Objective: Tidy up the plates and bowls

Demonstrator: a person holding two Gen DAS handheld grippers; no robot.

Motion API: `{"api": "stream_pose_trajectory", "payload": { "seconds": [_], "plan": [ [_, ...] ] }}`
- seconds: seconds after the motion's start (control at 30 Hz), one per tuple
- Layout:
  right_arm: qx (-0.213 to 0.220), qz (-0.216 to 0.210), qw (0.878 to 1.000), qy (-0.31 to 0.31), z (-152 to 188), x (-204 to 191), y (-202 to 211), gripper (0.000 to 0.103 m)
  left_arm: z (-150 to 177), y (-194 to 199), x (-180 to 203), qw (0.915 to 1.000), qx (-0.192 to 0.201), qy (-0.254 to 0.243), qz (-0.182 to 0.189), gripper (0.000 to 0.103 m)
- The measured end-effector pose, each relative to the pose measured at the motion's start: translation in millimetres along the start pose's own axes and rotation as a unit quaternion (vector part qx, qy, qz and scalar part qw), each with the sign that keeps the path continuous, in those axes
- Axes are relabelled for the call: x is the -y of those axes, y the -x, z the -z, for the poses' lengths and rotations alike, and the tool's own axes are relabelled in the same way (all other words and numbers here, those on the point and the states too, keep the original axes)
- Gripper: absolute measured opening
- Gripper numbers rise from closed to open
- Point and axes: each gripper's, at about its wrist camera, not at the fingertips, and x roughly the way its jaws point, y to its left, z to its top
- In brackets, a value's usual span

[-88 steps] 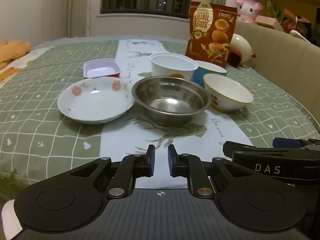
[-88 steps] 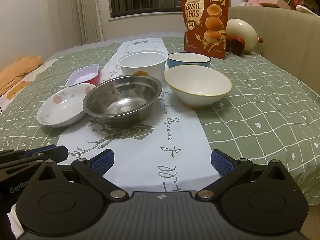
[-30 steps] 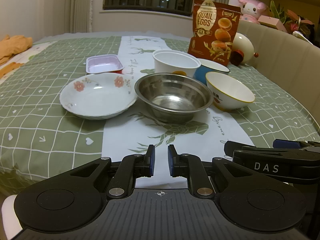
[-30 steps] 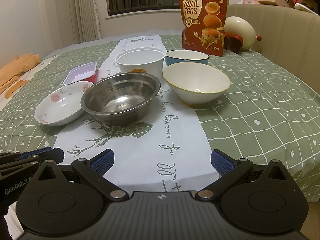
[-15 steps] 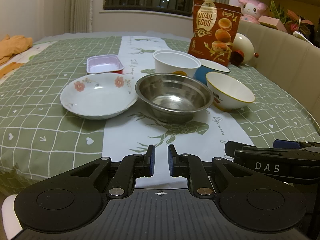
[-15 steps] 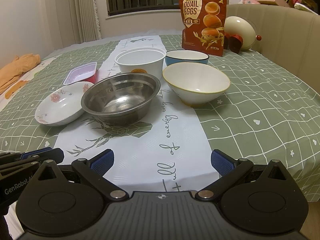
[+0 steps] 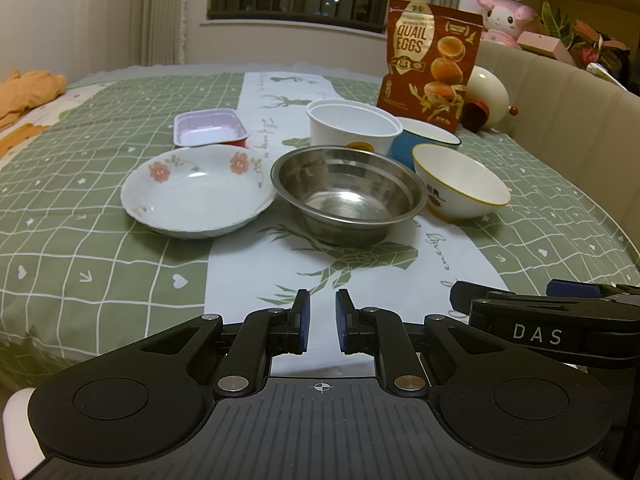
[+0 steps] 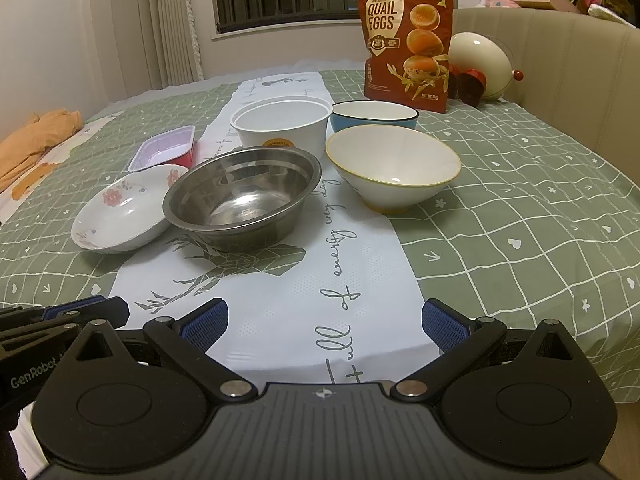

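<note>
A floral white plate (image 7: 196,196) (image 8: 124,208) lies left of a steel bowl (image 7: 348,196) (image 8: 244,196). A white bowl with a yellow rim (image 7: 460,188) (image 8: 392,168) sits right of it. Behind stand a white plastic tub (image 7: 352,126) (image 8: 284,124), a blue bowl (image 7: 424,138) (image 8: 374,116) and a small pink tray (image 7: 210,126) (image 8: 166,148). My left gripper (image 7: 322,320) is nearly shut and empty, near the table's front edge. My right gripper (image 8: 324,322) is open and empty, beside it on the right.
A quail eggs bag (image 7: 430,64) (image 8: 408,40) stands at the back, with a cream egg-shaped toy (image 8: 480,64) beside it. A beige padded sofa back (image 8: 560,72) runs along the right. Orange cloth (image 7: 28,92) lies at the far left.
Both grippers have barely moved over the last second. Since 2.9 s ago the views have tilted slightly; no dish has moved.
</note>
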Motion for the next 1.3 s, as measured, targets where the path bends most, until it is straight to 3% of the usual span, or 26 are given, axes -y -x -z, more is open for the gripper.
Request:
{"api": "stream_pose_trajectory", "payload": {
  "seconds": [0.33,0.53,0.63,0.67,0.7,0.77,0.83,0.93,1.1,1.3],
  "plan": [
    [0.001,-0.019,1.0,-0.014,-3,4,-11,0.103,-5,-11,-6,0.9998,-0.001,0.015,0.015,0.016],
    [0.007,-0.065,0.997,-0.029,-32,16,-47,0.103,-55,-34,-35,0.9923,0.026,0.037,0.115,0.016],
    [0.0,-0.089,0.995,-0.043,-53,23,-74,0.103,-83,-61,-51,0.9865,-0.004,0.061,0.152,0.016],
    [-0.009,-0.098,0.994,-0.05,-61,25,-84,0.103,-93,-72,-55,0.988,-0.014,0.068,0.138,0.016],
    [-0.018,-0.112,0.992,-0.059,-67,27,-92,0.103,-101,-81,-55,0.9926,-0.02,0.065,0.1,0.016],
    [-0.029,-0.136,0.987,-0.078,-78,31,-107,0.103,-112,-95,-51,0.9984,-0.022,0.021,0.047,0.016],
    [-0.032,-0.146,0.983,-0.104,-85,36,-115,0.103,-123,-106,-56,0.9969,-0.03,0.001,0.072,0.016],
    [-0.052,-0.151,0.976,-0.149,-87,42,-132,0.103,-132,-119,-75,0.9928,-0.039,0.029,0.11,0.016],
    [-0.099,-0.145,0.972,-0.153,-72,32,-154,0.103,-146,-147,-95,0.9905,-0.066,0.039,0.114,0.016],
    [-0.111,-0.142,0.972,-0.152,-72,28,-163,0.103,-162,-177,-93,0.9882,-0.093,0.025,0.119,0.016]
  ]
}}
